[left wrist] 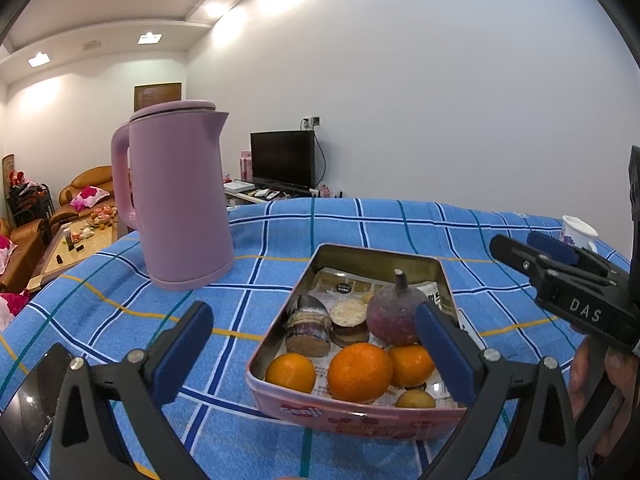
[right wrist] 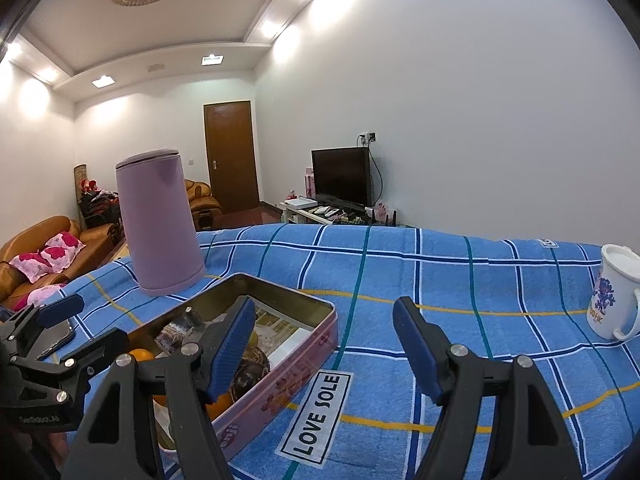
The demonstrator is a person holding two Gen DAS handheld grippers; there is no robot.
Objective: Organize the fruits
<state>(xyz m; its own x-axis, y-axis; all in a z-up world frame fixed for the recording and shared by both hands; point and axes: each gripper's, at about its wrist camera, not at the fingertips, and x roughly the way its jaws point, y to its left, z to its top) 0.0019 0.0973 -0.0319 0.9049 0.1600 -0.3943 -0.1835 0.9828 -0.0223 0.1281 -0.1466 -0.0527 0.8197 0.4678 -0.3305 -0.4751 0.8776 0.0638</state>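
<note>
A pink metal tin (left wrist: 360, 420) lies on the blue checked cloth. It holds three oranges (left wrist: 360, 372), a dark red round fruit (left wrist: 394, 316), a small brown fruit (left wrist: 416, 400) and cut brown pieces (left wrist: 308, 328). My left gripper (left wrist: 316, 344) hovers open over the tin's near end, nothing between its blue pads. My right gripper (right wrist: 326, 348) stands open beside the tin's (right wrist: 288, 292) right corner, empty, over the cloth. In the left wrist view the right gripper (left wrist: 532, 246) shows at the right edge, held by a hand. In the right wrist view the left gripper (right wrist: 80, 328) sits at the far left.
A tall lilac kettle (left wrist: 180, 200) stands on the cloth behind and left of the tin. A white flowered mug (right wrist: 612, 300) stands at the far right. A dark phone (left wrist: 32, 400) lies at the near left edge. Beyond the table are sofas and a television.
</note>
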